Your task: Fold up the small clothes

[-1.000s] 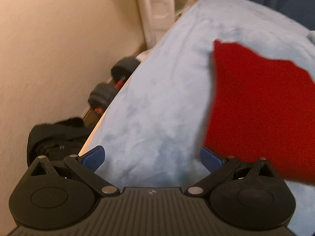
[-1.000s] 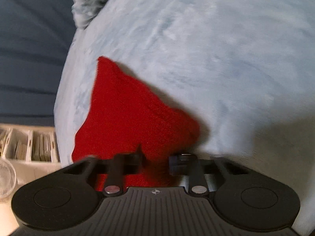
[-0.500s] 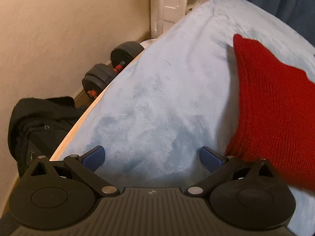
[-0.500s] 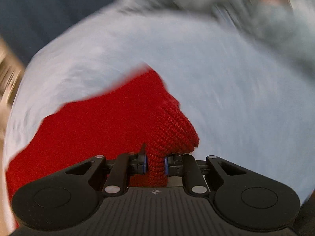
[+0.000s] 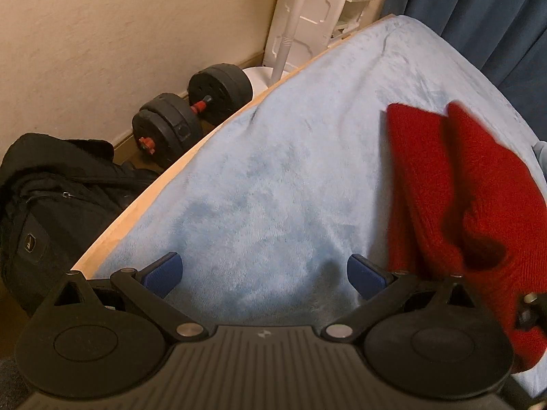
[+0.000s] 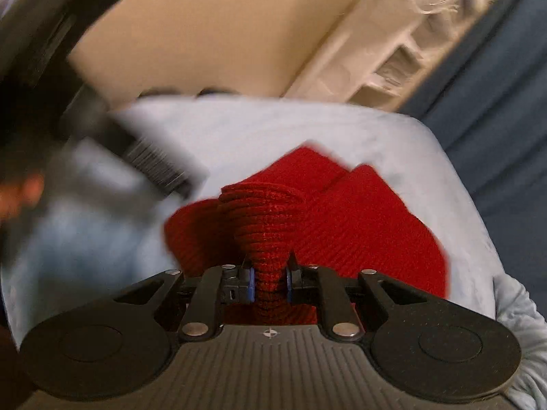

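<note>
We hold the left tool (image 5: 265, 275) over the light blue blanket (image 5: 273, 177) with its blue pads (image 5: 162, 271) spread wide and nothing between them; only blanket shows in the gap. The red knitted garment (image 5: 461, 198) lies on the blanket at about three o'clock from that tool, just beside its right finger, with one layer doubled over another and a rounded hollow where the knit bulges up.

In the right wrist view, our right tool (image 6: 270, 283) is nearly closed and pinches a bunched ridge of the red knitted garment (image 6: 342, 218) between its pads. From the pinch the knit rises toward twelve o'clock and fans out, with two folded corners showing at the far edge.

Off the bed's wooden edge, at about ten o'clock in the left wrist view, we see a black dumbbell (image 5: 191, 116) on the floor and a black bag (image 5: 58, 205) nearer us. A dark blue curtain (image 5: 478, 17) hangs at one o'clock.
</note>
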Motion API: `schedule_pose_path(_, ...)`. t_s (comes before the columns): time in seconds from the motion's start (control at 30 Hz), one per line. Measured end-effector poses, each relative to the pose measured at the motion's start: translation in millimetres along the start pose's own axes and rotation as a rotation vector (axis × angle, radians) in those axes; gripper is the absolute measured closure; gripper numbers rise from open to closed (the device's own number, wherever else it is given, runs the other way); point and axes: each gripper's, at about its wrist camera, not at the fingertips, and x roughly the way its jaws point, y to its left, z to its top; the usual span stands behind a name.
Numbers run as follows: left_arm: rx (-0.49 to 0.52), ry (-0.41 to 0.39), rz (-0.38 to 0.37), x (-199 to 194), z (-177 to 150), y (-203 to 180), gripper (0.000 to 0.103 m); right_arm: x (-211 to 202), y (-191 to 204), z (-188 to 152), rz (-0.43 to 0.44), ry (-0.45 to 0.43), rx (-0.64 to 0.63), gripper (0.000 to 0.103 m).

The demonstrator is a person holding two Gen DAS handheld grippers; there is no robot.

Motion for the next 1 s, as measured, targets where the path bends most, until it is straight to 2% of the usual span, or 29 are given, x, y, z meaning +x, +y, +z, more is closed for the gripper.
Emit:
schedule_pose_path(0.1,-0.004,0.002,-0.004,-1,0,1,0.0,-3,-13,0,0.035,-0.008,0.069,0.084)
schedule_pose_path(0.2,-0.006,0.001,-0.007,0,-1,1,0.0,-18,-18,-1,0.081,-0.051,0.063,0.084)
schedule_pose_path(0.27,-0.009,-0.004,-0.008,-1,-1,1,0.0,-20,-15,-4,0.077,-0.059,0.051,0.083)
schedule_pose_path(0.3,-0.009,-0.005,-0.007,0,-1,1,0.0,-20,-14,-6,0.094,-0.054,0.057,0.074)
schedule_pose_path(0.33,-0.008,-0.006,-0.006,0,-1,1,0.0,-23,-13,-6,0.125,-0.046,0.075,0.06)
schedule_pose_path(0.37,-0.005,-0.006,-0.006,-1,-1,1,0.0,-25,-11,-5,0.178,-0.045,0.099,0.055)
schedule_pose_path(0.4,-0.003,-0.008,-0.006,0,-1,1,0.0,-27,-10,-3,0.204,-0.056,0.116,0.047)
schedule_pose_path(0.43,-0.001,-0.009,-0.006,-1,-1,1,0.0,-32,-8,-3,0.21,-0.071,0.121,0.043)
schedule_pose_path(0.5,0.002,-0.014,-0.009,-2,-1,1,0.0,-40,-10,-4,0.221,-0.079,0.143,0.044)
schedule_pose_path(0.6,0.012,-0.025,-0.015,-5,0,0,0.0,-56,-32,-8,0.267,-0.09,0.289,0.052)
schedule_pose_path(0.63,0.014,-0.028,-0.016,-7,0,0,0.0,-62,-41,-11,0.243,-0.101,0.342,0.053)
schedule_pose_path(0.73,0.025,-0.041,-0.024,-14,1,-3,0.0,-78,-62,-20,0.095,-0.134,0.476,0.053)
schedule_pose_path(0.8,0.029,-0.057,-0.04,-23,2,-5,0.0,-75,-74,-25,-0.011,-0.112,0.526,0.053)
schedule_pose_path(0.83,0.028,-0.064,-0.048,-28,2,-7,0.0,-69,-78,-26,-0.035,-0.088,0.535,0.053)
schedule_pose_path(0.9,0.035,-0.104,-0.072,-43,4,-13,0.0,-55,-81,-28,-0.054,-0.028,0.56,0.053)
schedule_pose_path(1.0,0.084,-0.159,-0.103,-58,3,-28,0.0,-33,-66,-29,-0.009,0.042,0.523,0.052)
